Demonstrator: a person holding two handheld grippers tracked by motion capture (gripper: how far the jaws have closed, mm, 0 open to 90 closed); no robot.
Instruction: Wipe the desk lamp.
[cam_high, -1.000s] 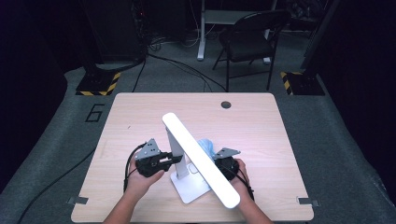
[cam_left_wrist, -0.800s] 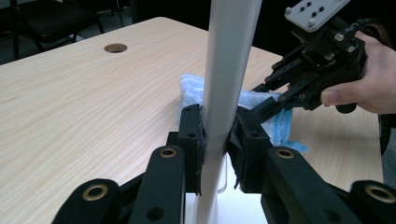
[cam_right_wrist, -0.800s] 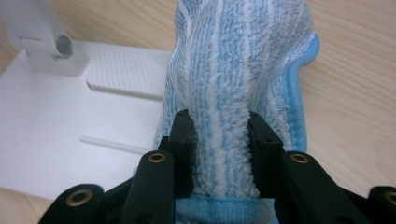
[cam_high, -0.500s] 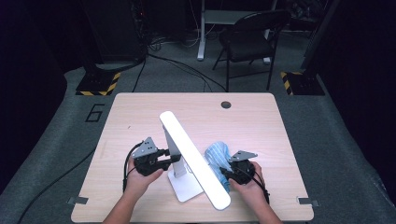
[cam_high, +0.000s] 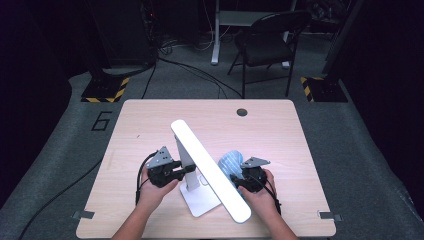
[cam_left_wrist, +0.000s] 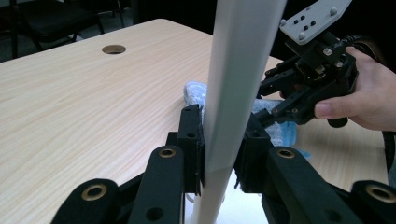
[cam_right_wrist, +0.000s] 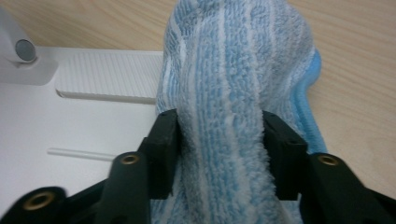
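So there's a white desk lamp (cam_high: 207, 172) sitting near the front middle of a light wood table (cam_high: 280, 130), with its flat square base (cam_high: 202, 200) on the tabletop and its long light bar tilted diagonally, running from up-left down toward the front-right.

The left gripper (cam_high: 172, 171) comes in from the left, forearm angled up from the bottom edge, hand wrapped around the black body. In the left gripper view its jaws are clamped on the lamp's white upright post (cam_left_wrist: 233, 93), one jaw on each side, pressed right against it.

The right gripper (cam_high: 240, 180) is on the other side of the lamp, just under and beside the light bar, hand (cam_high: 262, 197) behind it with the wrist coming up from the bottom. It's got a blue-and-white striped cloth (cam_right_wrist: 229, 93) pinched between its jaws, the fabric bunched up thick between them. In the right gripper view the cloth hangs over the edge of the lamp base, where a ribbed strip (cam_right_wrist: 107, 79) is visible, and over the wood beside it.

A dark folding chair (cam_high: 267, 42) stands on the floor well behind the table.
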